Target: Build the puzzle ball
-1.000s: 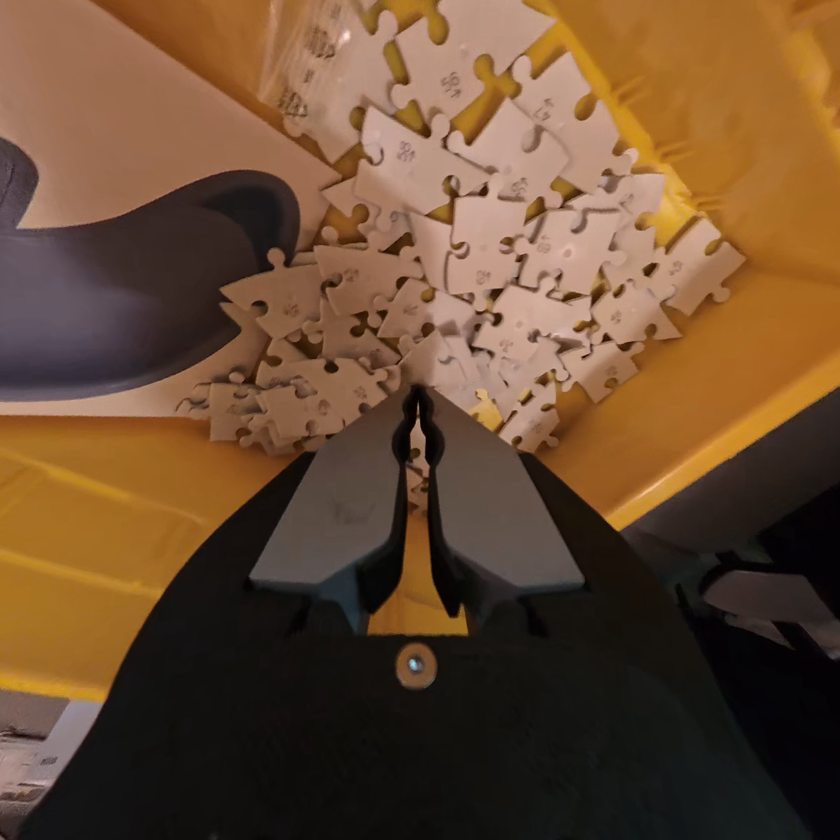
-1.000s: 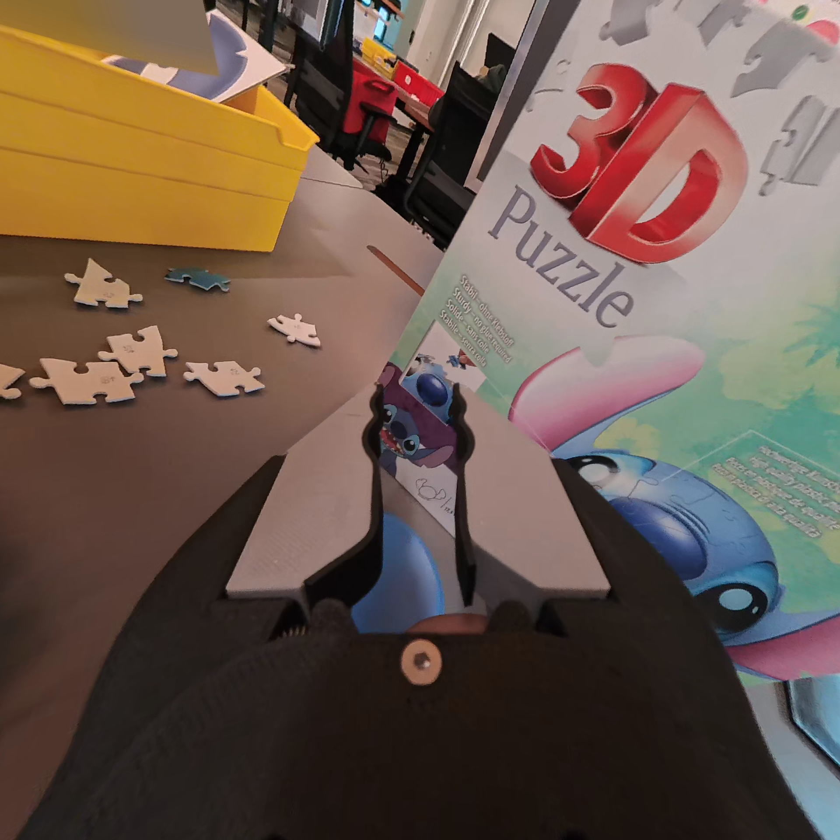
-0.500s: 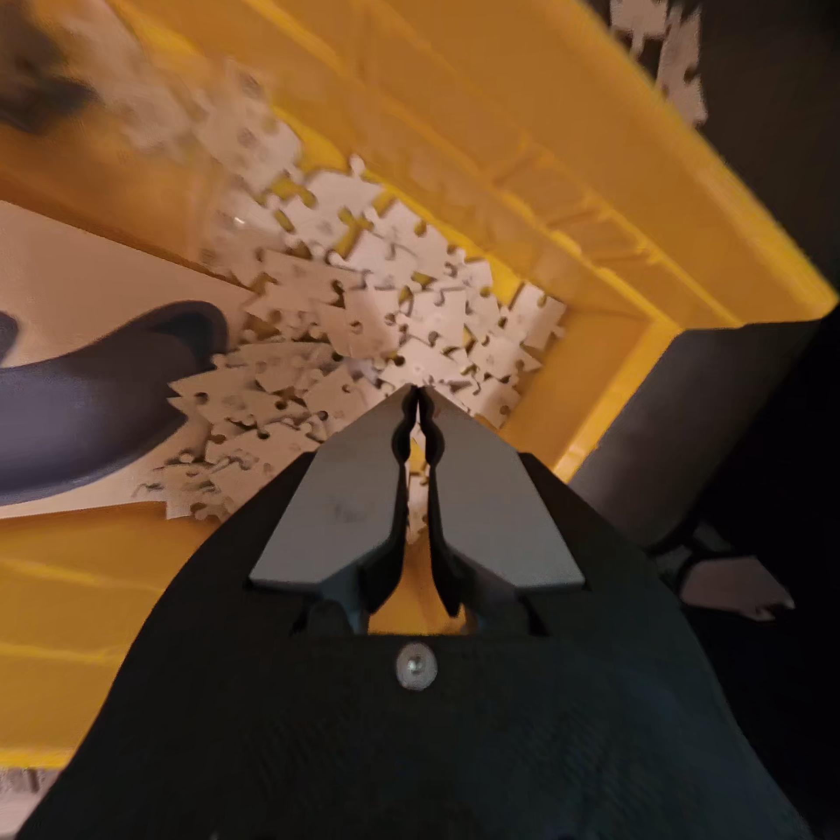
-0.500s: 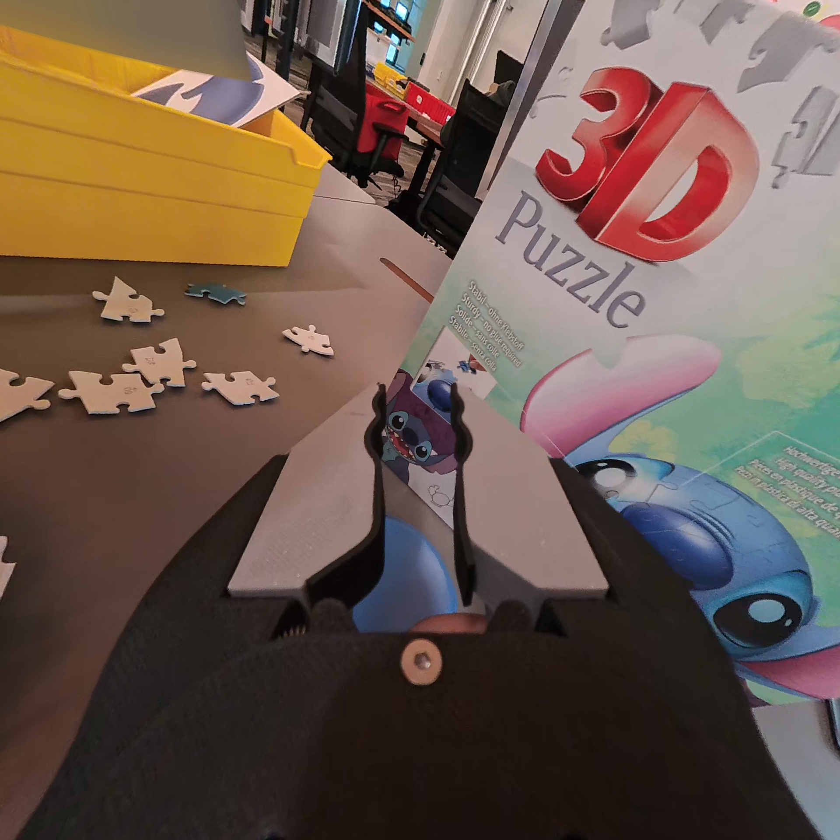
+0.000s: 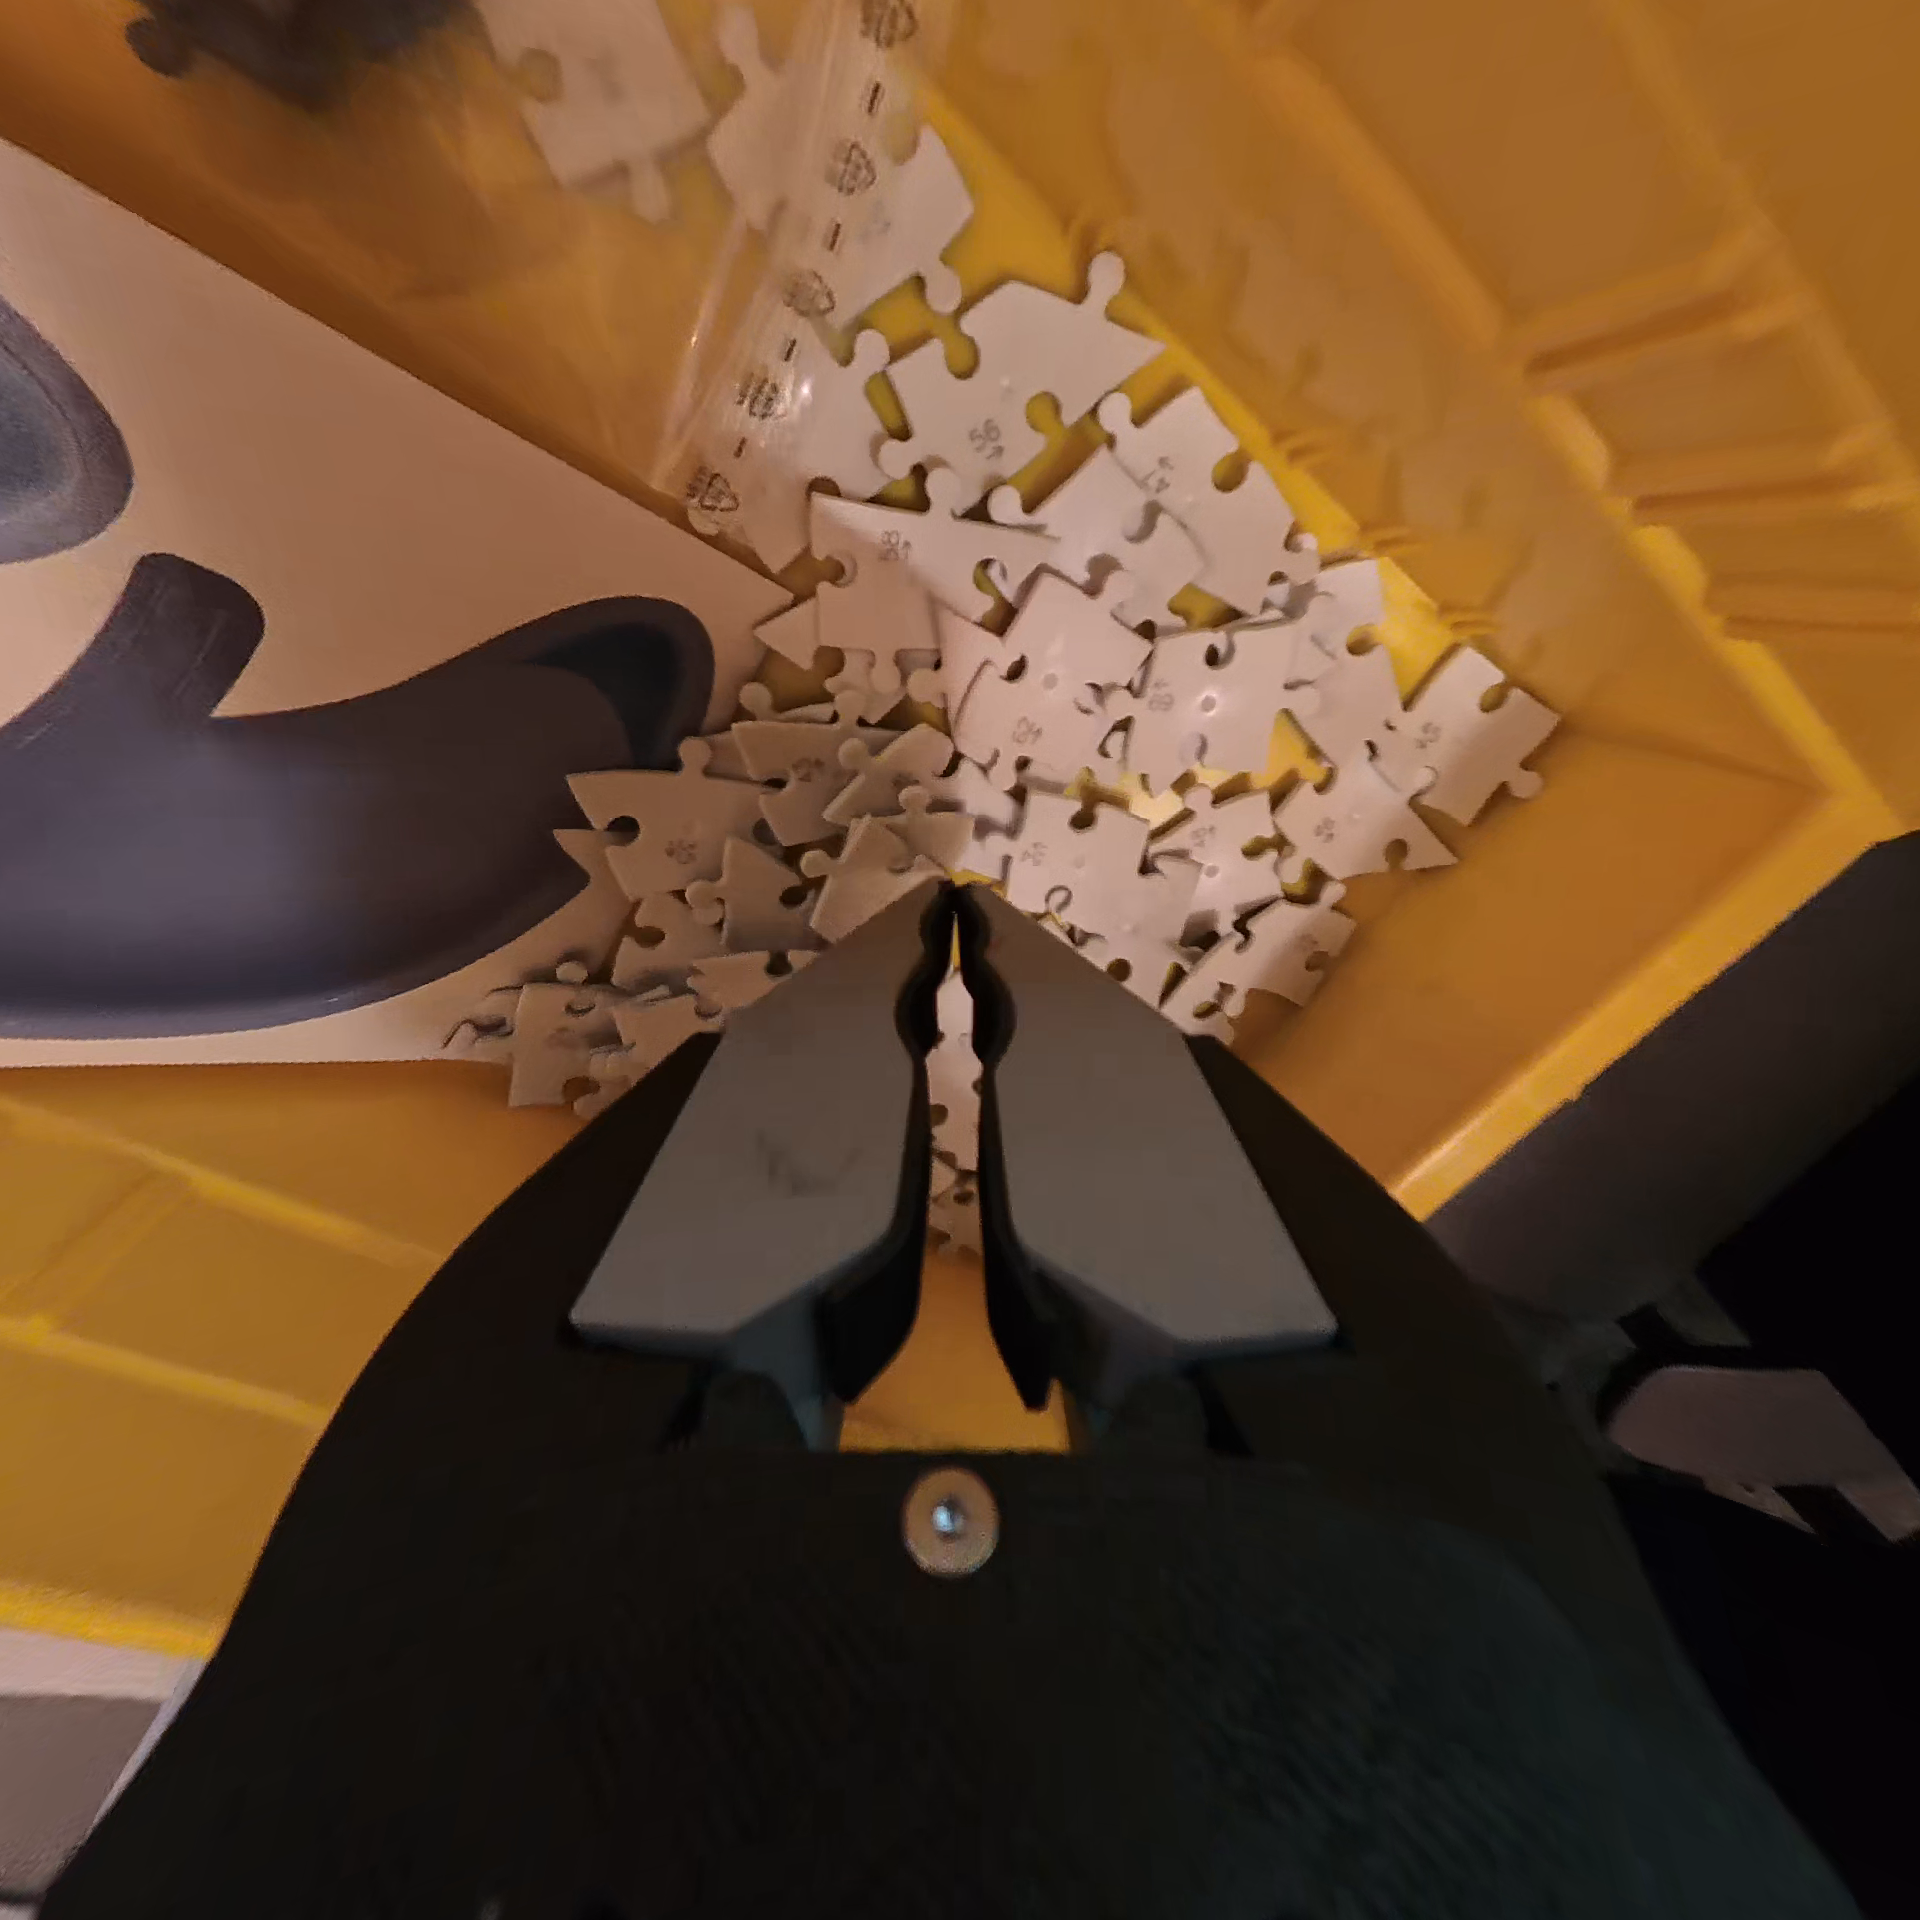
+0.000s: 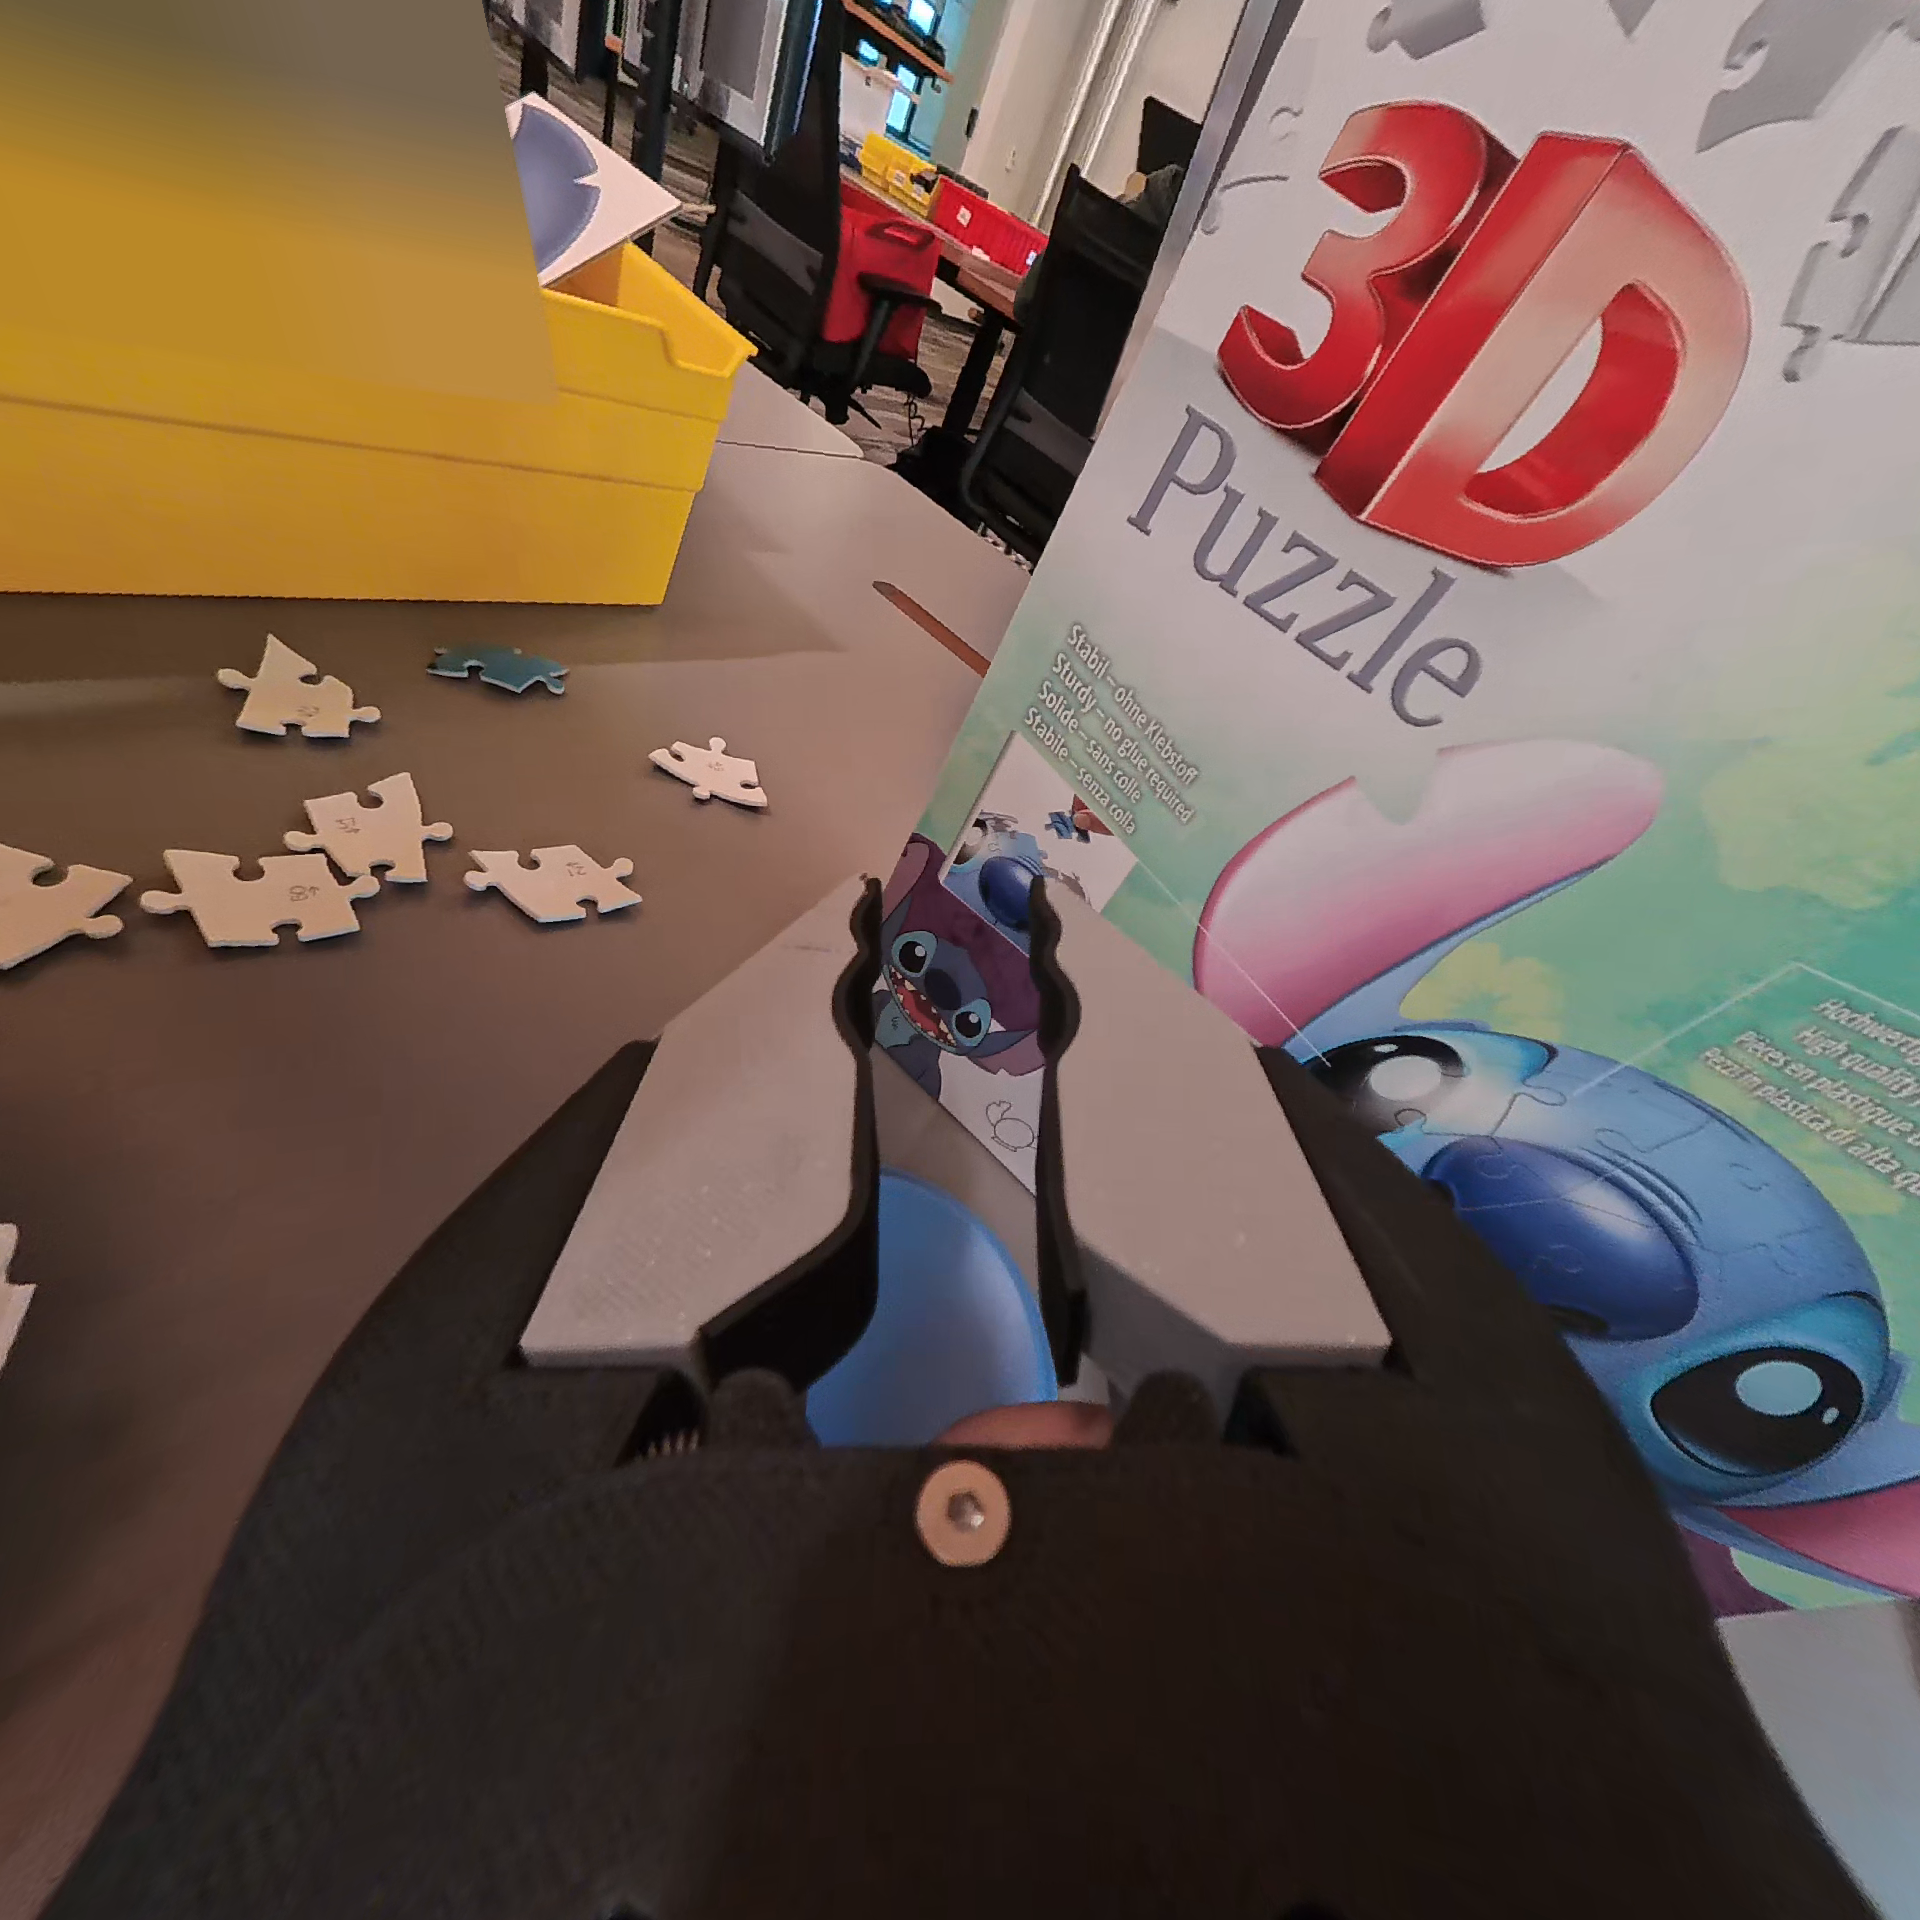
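My left gripper [image 5: 954,896] is shut, with its tips at the top of a heap of white puzzle pieces [image 5: 1091,675] in a corner of the yellow bin [image 5: 1558,312]. I cannot tell whether a piece is pinched between the tips. My right gripper [image 6: 951,904] hovers low over the dark table [image 6: 312,1091], facing the upright puzzle box [image 6: 1455,831]. Its jaws stand a little apart, with a blue rounded puzzle-ball part [image 6: 935,1320] between them near the base.
A printed sheet [image 5: 312,520] and a clear plastic bag [image 5: 790,343] lie in the bin beside the heap. In the right wrist view the yellow bin [image 6: 364,499] stands at the back left. Several loose white pieces [image 6: 260,894] and one teal piece [image 6: 499,665] lie before it. Office chairs stand behind. The gap from one gripper's tips to the other's is roughly 35 cm.
The left gripper pulled back from the heap half a second ago and has come down close to it again, still shut. The right gripper shifted slightly, with the blue part staying between its jaws.
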